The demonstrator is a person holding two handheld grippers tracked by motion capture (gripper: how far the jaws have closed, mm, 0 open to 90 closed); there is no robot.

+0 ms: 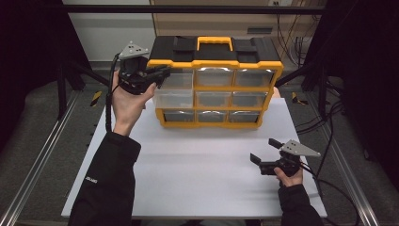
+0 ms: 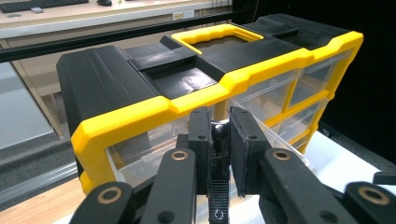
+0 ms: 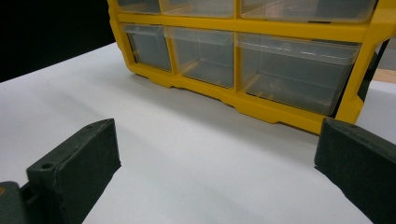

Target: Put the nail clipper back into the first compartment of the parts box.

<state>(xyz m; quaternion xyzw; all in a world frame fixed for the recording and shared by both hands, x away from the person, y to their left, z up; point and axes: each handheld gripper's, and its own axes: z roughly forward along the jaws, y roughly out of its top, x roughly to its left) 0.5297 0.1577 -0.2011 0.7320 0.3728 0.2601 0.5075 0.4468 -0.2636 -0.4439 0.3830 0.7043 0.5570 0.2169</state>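
One yellow-and-black organizer (image 1: 214, 84) with nine clear drawers stands on the white surface (image 1: 197, 174). Left tongs (image 1: 162, 75) pinch a pulled-out left drawer (image 1: 175, 96); right tongs (image 1: 263, 155) gape empty. Sleeve lettering is unreadable.

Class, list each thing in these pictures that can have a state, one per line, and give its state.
Organizer cabinet: upright on the white table, handle folded flat.
Middle-left drawer: pulled partly out.
Other drawers: pushed in.
Left tongs: nearly shut at the top-left drawer's front; grip cannot be confirmed.
Right tongs: open, holding nothing, low over the table.
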